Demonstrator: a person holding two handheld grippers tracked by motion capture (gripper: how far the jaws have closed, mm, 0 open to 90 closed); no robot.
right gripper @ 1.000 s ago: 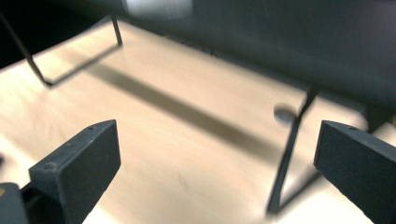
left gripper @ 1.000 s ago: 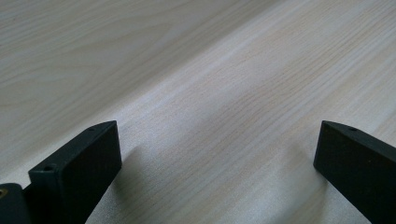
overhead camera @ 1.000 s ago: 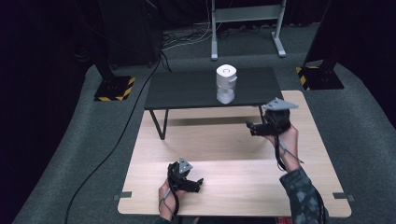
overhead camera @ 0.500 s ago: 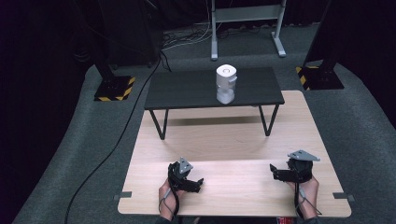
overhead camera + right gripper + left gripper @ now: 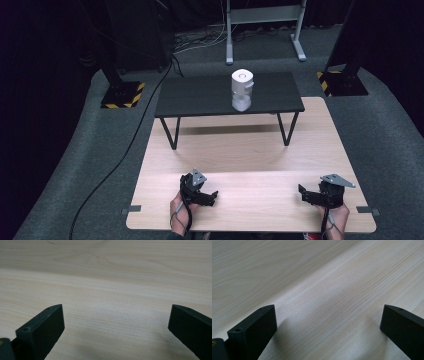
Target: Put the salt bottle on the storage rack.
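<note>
Since a second ago the right gripper (image 5: 305,194) has dropped from up near the low black table to the near right edge of the wooden table (image 5: 260,150); half a second ago it was already there. Left gripper (image 5: 212,196) unchanged, near left edge, resting on the wood. Both held in the person's hands, jaws pointing inward toward each other, well apart. Gripper views: each pair of jaws spread wide, nothing between them, bare pale wood grain beneath. White cylindrical canister (image 5: 242,90) stands upright on the low black table (image 5: 190,97) beyond, far from both grippers, untouched.
</note>
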